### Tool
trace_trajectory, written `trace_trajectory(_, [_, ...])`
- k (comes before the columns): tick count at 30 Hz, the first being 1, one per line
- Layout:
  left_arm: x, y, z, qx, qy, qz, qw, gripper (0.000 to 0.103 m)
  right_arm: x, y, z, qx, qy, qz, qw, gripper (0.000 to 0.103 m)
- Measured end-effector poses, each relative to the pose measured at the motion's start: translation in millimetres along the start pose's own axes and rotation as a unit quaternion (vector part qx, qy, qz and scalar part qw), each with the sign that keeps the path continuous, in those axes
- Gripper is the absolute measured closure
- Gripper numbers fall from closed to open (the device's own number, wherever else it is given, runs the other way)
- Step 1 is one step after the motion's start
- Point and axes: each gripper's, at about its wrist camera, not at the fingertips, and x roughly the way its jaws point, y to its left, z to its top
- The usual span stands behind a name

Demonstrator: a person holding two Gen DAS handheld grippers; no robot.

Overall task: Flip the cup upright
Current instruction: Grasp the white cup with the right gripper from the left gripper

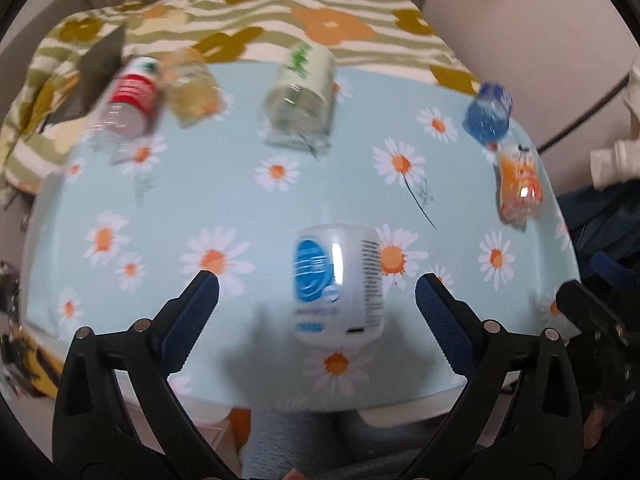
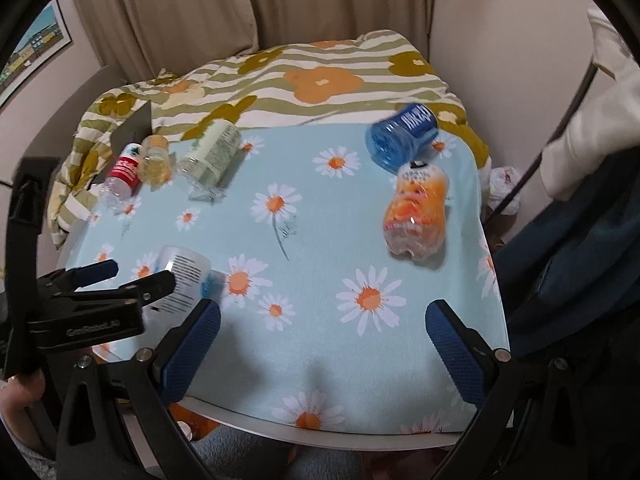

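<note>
A white plastic cup [image 1: 340, 284] with a blue label stands on the daisy-print table, its wider end down, near the front edge. My left gripper [image 1: 316, 288] is open, its blue-padded fingers on either side of the cup without touching it. In the right wrist view the cup [image 2: 182, 280] shows at the lower left, partly hidden behind the left gripper [image 2: 120, 276]. My right gripper [image 2: 322, 320] is open and empty over the table's front right part.
Lying on the table [image 2: 320, 240]: a red-label bottle [image 1: 128, 104], a yellowish jar [image 1: 192, 88], a green-print cup [image 1: 300, 96], a blue bottle [image 1: 488, 112], an orange bottle [image 1: 520, 184]. A striped flowered blanket [image 2: 312, 76] lies behind.
</note>
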Motion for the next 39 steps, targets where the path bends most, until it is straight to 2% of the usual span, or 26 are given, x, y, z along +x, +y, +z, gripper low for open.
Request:
trace_trajectory(5, [-31,27,-3,-0.022,-0.016,0.049,0.9984,0.0,-5,12,26,-0.017,0.017,0.036,0.999,0.001])
trace_trajectory(8, [-39,52,-7,-0.039,-0.013,0.051,0.9978,0.0,0,25,40,-0.029,0.038,0.05,0.998,0.001])
trace_trajectory(12, [-36,81,-14,-0.043,-0.008,0.051,0.9977,0.0,18,43,55,-0.026,0.089,0.085,0.992,0.001])
trace_trajectory(16, [-11,104,-20,-0.03,0.018,0.044,0.9984,0.0,55,60,62,0.002,0.166,0.117,0.979,0.001])
trace_trajectory(19, [3,121,-24,-0.019,0.025,0.021,0.9993,0.0,87,73,64,0.019,0.231,0.124,0.965,0.001])
trace_trajectory(23, [19,136,-24,-0.008,0.036,0.007,0.9993,0.0,118,83,65,0.04,0.287,0.125,0.949,0.001])
trace_trajectory(28, [34,152,-20,-0.006,0.047,0.0,0.9989,0.0,145,94,62,0.061,0.333,0.129,0.932,0.008])
trace_trajectory(30, [36,156,-18,-0.007,0.047,-0.003,0.9989,0.0,153,97,62,0.071,0.346,0.135,0.926,0.018])
trace_trajectory(32, [36,161,-15,-0.007,0.046,-0.005,0.9989,0.0,160,98,62,0.085,0.356,0.144,0.919,0.023])
trace_trajectory(35, [37,165,-12,-0.007,0.044,-0.006,0.999,0.0,166,98,61,0.094,0.368,0.143,0.914,0.029])
trace_trajectory(39, [39,169,-9,-0.01,0.044,-0.009,0.9989,0.0,171,97,58,0.101,0.376,0.141,0.91,0.044])
